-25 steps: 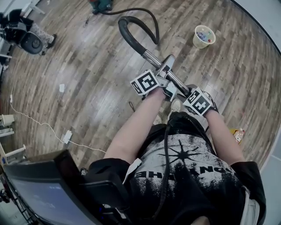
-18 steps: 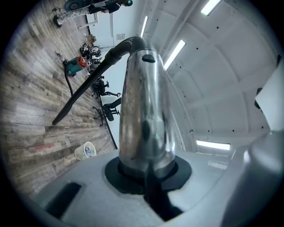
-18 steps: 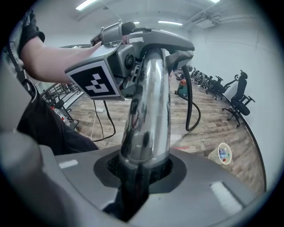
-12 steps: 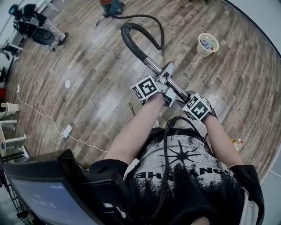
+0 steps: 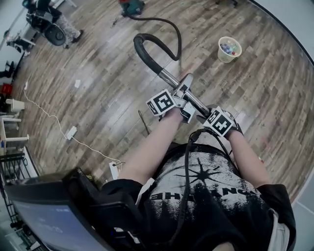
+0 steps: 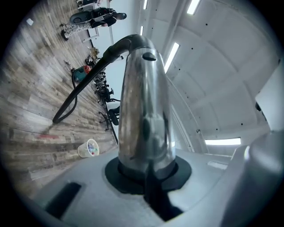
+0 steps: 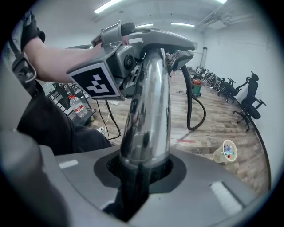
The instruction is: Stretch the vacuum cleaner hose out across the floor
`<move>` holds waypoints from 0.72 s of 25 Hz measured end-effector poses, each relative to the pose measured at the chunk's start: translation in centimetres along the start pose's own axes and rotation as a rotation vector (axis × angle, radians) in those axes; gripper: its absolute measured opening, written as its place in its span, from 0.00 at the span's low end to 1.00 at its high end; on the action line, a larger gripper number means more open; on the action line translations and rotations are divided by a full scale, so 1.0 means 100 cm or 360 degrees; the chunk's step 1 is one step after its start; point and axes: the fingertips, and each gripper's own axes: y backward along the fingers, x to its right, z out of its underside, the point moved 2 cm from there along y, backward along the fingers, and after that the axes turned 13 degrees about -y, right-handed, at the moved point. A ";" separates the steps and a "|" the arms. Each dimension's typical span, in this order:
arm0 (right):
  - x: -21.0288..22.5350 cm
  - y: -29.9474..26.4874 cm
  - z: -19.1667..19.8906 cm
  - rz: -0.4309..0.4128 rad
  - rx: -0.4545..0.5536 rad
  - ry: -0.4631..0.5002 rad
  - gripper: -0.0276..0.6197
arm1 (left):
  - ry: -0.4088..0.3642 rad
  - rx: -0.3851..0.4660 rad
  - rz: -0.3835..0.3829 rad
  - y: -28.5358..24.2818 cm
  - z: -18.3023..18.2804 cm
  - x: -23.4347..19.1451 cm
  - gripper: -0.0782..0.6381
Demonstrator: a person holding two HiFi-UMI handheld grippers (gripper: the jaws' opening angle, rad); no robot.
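Head view, looking steeply down: a wide wooden floor [image 5: 98, 98] fills the scene, and a person stands at the near edge with both forearms reaching forward. The black vacuum cleaner hose [image 5: 139, 49] lies on the floor ahead of them. It bends in a tight loop at the middle and then runs to the cleaner body [image 5: 131, 6] at the far edge. From the loop, a shiny metal tube [image 5: 171, 78] slants back toward the person. The left gripper [image 5: 186, 98] is clamped around this tube farther along. The right gripper [image 5: 205, 113] is clamped around it nearer the person's body, just beside the left one. Both gripper views show the tube seated firmly between closed jaws. A small cup [image 5: 229, 49] of colourful bits stands on the floor to the right, apart from the hose. The hose is firmly in hand, but the loop suggests slack remains, so the stretching looks only partly done.
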 end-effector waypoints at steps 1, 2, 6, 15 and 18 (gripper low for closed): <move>-0.001 0.004 0.008 -0.0009 0.0000 0.0006 0.20 | -0.0004 0.0005 -0.0010 0.001 0.007 0.005 0.17; -0.003 0.007 0.015 -0.0018 0.0002 0.0014 0.20 | -0.0010 0.0010 -0.0020 0.003 0.013 0.009 0.17; -0.015 0.014 0.037 -0.0046 0.0009 0.0034 0.20 | -0.0029 0.0010 -0.0048 0.015 0.032 0.023 0.17; -0.050 0.022 0.042 -0.0052 0.0063 0.0027 0.20 | -0.0084 -0.0019 -0.0011 0.043 0.033 0.051 0.17; -0.073 0.025 0.048 -0.0039 0.0056 0.0023 0.20 | -0.0071 -0.0020 0.0011 0.064 0.035 0.061 0.17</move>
